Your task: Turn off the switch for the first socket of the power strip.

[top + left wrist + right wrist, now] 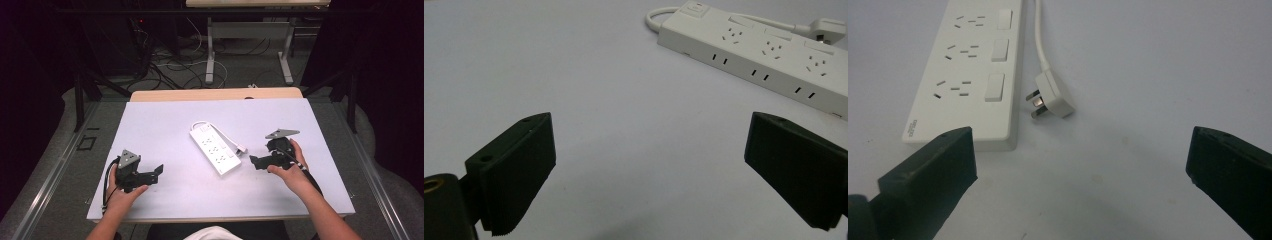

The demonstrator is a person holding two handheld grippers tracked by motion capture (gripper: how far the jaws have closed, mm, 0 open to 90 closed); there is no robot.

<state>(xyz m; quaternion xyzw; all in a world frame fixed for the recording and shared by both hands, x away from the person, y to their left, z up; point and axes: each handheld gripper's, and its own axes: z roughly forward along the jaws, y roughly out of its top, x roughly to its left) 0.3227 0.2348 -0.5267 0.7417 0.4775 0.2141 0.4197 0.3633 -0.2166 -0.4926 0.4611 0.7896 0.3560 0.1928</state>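
Plug (pixel 1050 95) prongs plain; gripper view.

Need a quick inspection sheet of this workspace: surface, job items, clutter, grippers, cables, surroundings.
Surface: white tabletop, flat and bare around the work.
Job's things: white power strip lying flat mid-table, its plug unplugged beside it.
Clutter: nothing seen.
Grippers: left gripper open, nothing between jaws; right gripper open, aimed at the plug.
Cables: strip's cord loops alongside the strip; loose cables on the floor.
Surroundings: second table's legs, dark curtains.
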